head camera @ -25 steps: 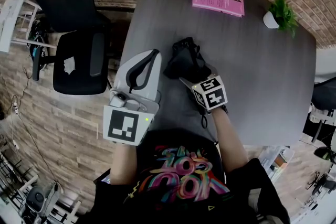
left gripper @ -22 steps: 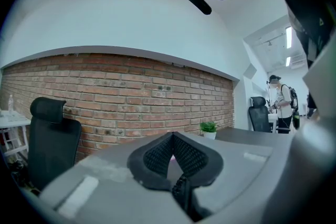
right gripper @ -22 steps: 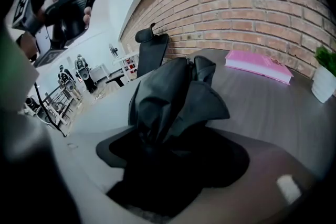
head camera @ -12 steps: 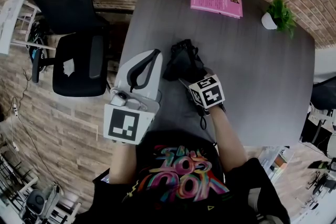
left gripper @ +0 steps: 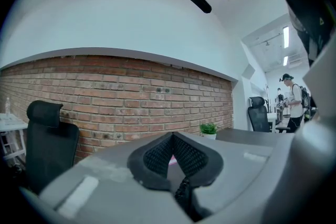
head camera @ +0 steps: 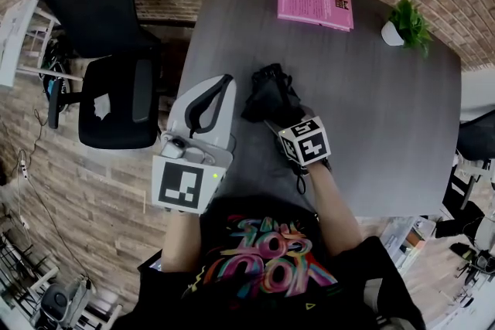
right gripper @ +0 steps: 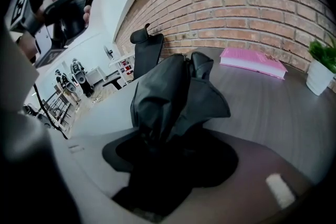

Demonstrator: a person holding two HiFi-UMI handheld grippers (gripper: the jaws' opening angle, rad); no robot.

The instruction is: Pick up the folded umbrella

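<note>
Item: folded umbrella, black, loosely bunched fabric, lying on the grey tabletop near its middle and towards the person's side; it still rests on the surface. Right gripper: angled steeply down onto the near end of the umbrella, marker cube facing up. Its fingers have just been closing, with the umbrella between them; in the right gripper view the dark fabric fills the gap and both fingers lie against it, so the grip is on the umbrella. Left gripper: white body, held roughly level just left of the umbrella and apart from it, over the tabletop's left edge, with its own marker cube close to the person's chest. Its fingers are closed, the black pads meeting at the tips, with nothing between them. Pink book: flat on the far side of the tabletop, well apart from the umbrella. Potted plant: small, green, in a white pot, upright at the far right corner, to the right of the book. Office chair: black, standing off the tabletop's left side, against the brick wall. Background, left gripper view: a standing person far off at the right, beside another dark chair. Wearer: dark shirt with a colourful print, seen at the bottom of the head view.
</note>
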